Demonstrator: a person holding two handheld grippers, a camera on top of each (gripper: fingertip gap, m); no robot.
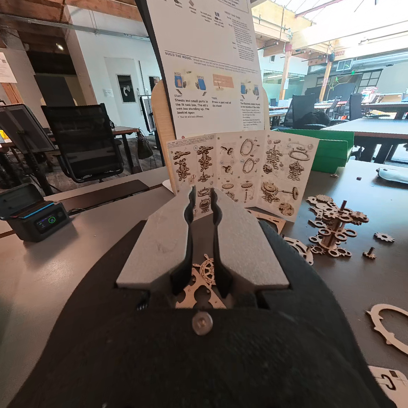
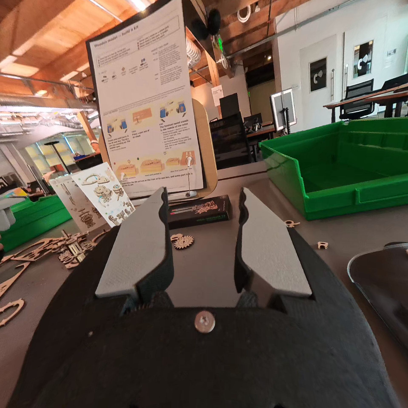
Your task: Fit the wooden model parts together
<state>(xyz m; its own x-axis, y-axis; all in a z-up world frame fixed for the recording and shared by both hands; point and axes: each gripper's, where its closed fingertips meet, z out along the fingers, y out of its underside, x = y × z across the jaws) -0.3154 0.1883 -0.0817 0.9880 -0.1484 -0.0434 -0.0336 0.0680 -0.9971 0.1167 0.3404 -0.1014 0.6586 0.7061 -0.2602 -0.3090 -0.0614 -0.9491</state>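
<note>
In the left wrist view my left gripper (image 1: 203, 191) hangs over a flat wooden sheet (image 1: 204, 284) with a ship's-wheel part cut in it. Its jaws stand a narrow gap apart with nothing between them. A partly built wooden gear tower (image 1: 333, 229) stands on the table to its right, with a loose gear (image 1: 384, 237), a small gear on a shaft (image 1: 369, 254) and a toothed ring piece (image 1: 388, 326) nearby. In the right wrist view my right gripper (image 2: 203, 192) is wide open and empty above the table. A loose wooden gear (image 2: 183, 241) lies ahead between its fingers. The tower (image 2: 72, 247) shows at left.
An open instruction booklet (image 1: 242, 172) leans on an upright instruction board (image 1: 209, 66). A green bin (image 2: 331, 165) stands at the right, another (image 2: 33, 216) at the left. A black kit box (image 2: 198, 209), small wooden bits (image 2: 291, 224), a dark tray (image 2: 386, 287) and a power unit (image 1: 33, 218) sit on the table. The tips of one gripper are about 45 cm away from the tips of the other. To the partly built wooden gear tower (image 1: 333, 229): left tips about 20 cm, right tips about 25 cm.
</note>
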